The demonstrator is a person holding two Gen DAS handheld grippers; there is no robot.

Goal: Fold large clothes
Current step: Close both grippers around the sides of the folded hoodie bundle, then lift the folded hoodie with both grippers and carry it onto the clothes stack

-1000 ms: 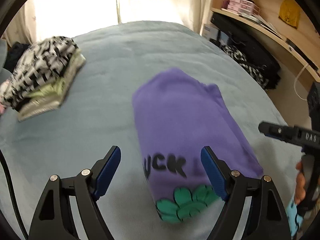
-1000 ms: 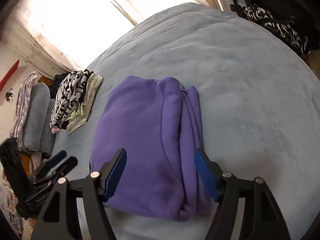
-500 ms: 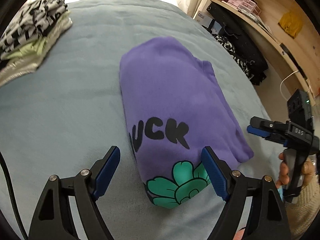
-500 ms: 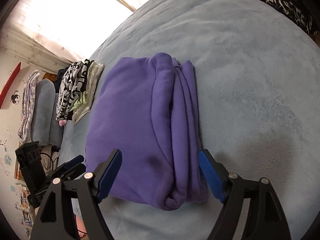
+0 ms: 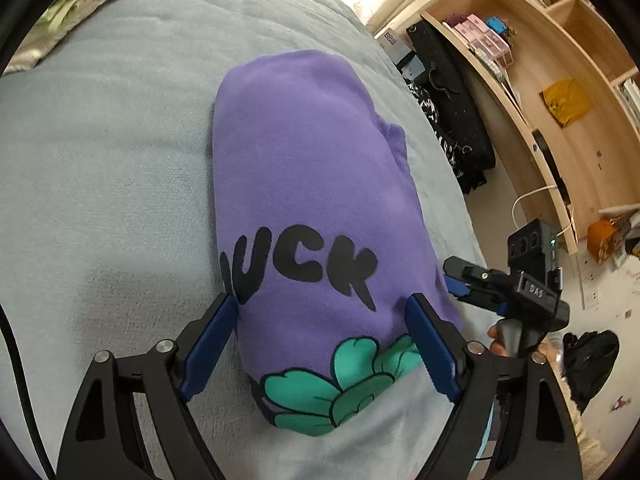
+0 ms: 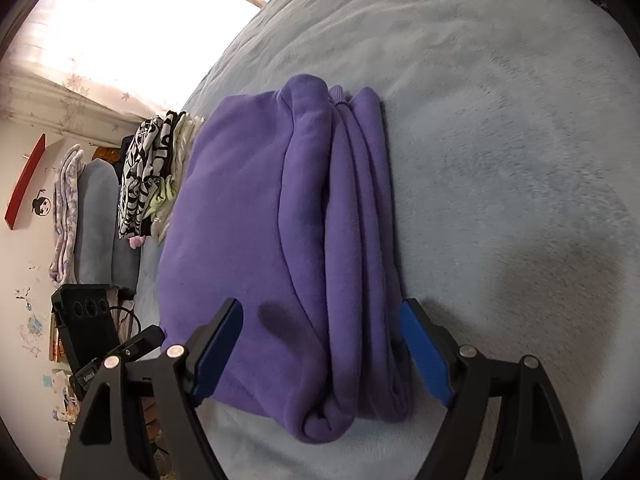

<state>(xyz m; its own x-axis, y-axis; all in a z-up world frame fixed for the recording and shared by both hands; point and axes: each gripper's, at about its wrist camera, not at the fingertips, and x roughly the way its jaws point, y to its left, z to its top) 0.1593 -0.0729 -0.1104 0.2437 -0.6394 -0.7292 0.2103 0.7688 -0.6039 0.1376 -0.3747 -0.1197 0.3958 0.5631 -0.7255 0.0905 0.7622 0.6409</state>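
A folded purple sweatshirt (image 5: 312, 184) with black letters and a green flower print lies on the pale blue bed (image 5: 100, 160). My left gripper (image 5: 320, 320) is open, its blue pads straddling the near printed end just above the cloth. My right gripper (image 6: 320, 320) is open over the other side, where the sweatshirt (image 6: 256, 220) shows its stacked folded edges. The right gripper (image 5: 500, 284) also shows at the right in the left wrist view, and the left gripper (image 6: 120, 356) shows at the lower left in the right wrist view.
A stack of folded black-and-white and pale green clothes (image 6: 156, 172) sits further along the bed, also at the top left in the left wrist view (image 5: 80, 0). Wooden shelves (image 5: 540, 60) and dark bags (image 5: 452, 112) stand beside the bed. Pillows (image 6: 92, 220) lie by the wall.
Both grippers have moved closer and lower to the purple sweatshirt, staying open. The sweatshirt itself has not moved.
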